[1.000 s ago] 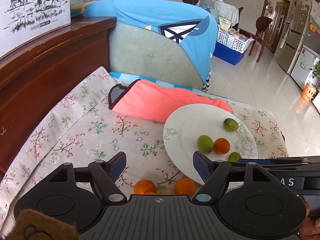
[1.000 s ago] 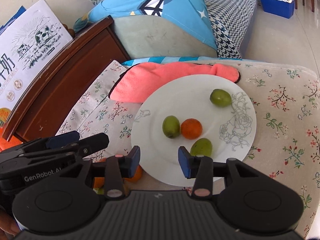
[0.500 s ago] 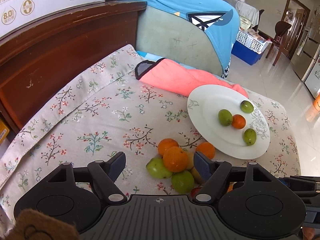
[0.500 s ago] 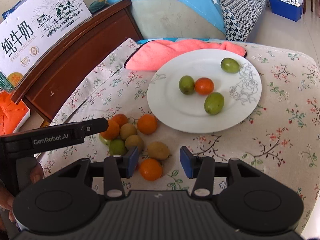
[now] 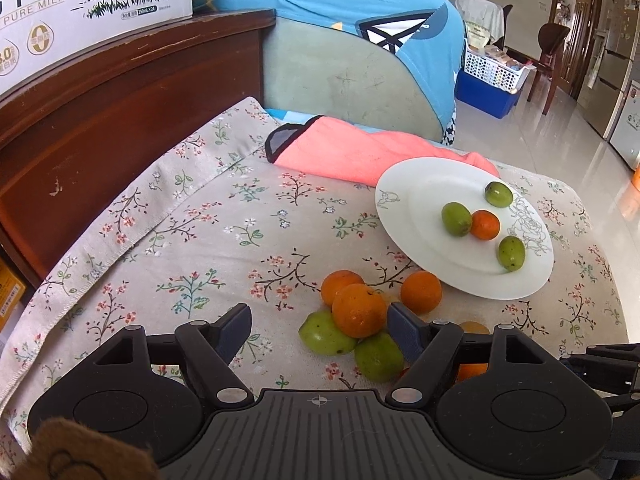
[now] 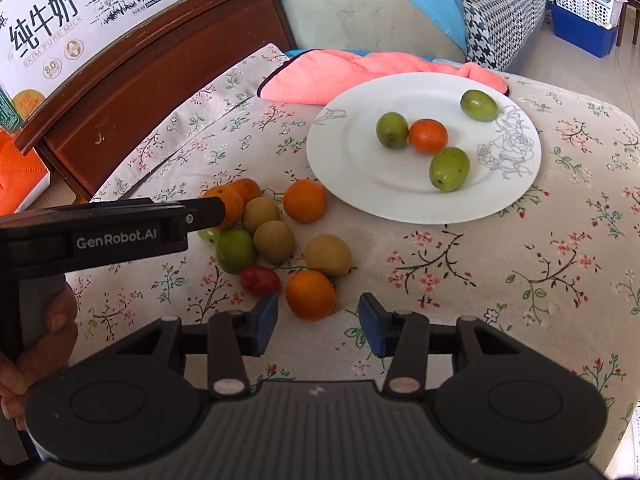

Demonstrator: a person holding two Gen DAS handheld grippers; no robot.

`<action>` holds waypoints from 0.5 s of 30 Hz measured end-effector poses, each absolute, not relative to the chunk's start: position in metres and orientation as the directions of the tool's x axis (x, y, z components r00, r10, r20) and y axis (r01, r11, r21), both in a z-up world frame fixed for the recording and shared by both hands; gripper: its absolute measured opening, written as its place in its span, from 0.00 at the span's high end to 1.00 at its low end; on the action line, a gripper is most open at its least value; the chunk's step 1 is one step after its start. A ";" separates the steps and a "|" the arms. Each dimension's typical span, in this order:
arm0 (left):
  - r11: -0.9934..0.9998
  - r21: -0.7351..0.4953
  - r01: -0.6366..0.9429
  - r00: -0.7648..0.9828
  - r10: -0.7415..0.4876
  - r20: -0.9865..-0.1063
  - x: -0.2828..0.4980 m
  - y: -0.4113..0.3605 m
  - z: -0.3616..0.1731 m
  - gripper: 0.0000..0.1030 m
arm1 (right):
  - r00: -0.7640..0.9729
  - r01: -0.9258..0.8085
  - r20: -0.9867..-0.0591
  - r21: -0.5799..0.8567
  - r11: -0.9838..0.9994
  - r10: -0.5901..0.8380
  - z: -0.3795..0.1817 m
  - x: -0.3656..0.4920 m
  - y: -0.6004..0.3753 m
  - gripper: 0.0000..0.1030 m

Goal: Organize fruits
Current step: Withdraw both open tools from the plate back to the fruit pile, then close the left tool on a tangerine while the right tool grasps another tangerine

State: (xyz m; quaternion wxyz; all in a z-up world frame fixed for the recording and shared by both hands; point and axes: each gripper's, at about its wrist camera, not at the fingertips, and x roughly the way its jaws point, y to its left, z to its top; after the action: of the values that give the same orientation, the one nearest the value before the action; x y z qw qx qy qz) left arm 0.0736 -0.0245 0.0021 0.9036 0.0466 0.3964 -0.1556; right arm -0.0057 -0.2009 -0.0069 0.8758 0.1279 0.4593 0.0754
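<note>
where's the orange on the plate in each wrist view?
Left wrist: orange on the plate, right of centre, touching a green fruit.
Right wrist: upper middle, same green fruit at its left.
Shared landmark: the white plate.

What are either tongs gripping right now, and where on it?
Nothing. Left tongs and right tongs are both open and empty above the loose fruit pile on the cloth beside the plate.

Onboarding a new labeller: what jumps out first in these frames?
A white plate on the floral cloth, holding three green fruits and one orange, with a loose fruit pile on the cloth beside it. Both tools are open: right tool near an orange, left tool over the pile.
</note>
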 end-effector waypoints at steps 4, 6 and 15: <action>0.949 -0.046 0.312 0.638 -0.245 -0.730 0.077 -0.026 -0.002 0.27 | 0.565 -0.020 -0.787 0.288 0.957 0.249 -0.008 -0.005 -0.198 0.55; 0.949 -0.049 0.310 0.637 -0.246 -0.730 0.079 -0.028 -0.004 0.27 | 0.567 -0.027 -0.786 0.283 0.959 0.248 -0.008 -0.005 -0.196 0.55; 0.947 -0.040 0.317 0.646 -0.247 -0.722 0.082 -0.036 -0.010 0.32 | 0.577 -0.054 -0.786 0.234 0.971 0.222 -0.009 -0.005 -0.190 0.67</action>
State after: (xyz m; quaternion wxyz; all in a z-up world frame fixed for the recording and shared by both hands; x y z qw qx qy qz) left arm 0.0817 -0.0362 -0.0097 0.9060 0.0450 0.3909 -0.1558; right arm -0.0047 -0.1902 -0.0086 0.8832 0.0926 0.4531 0.0779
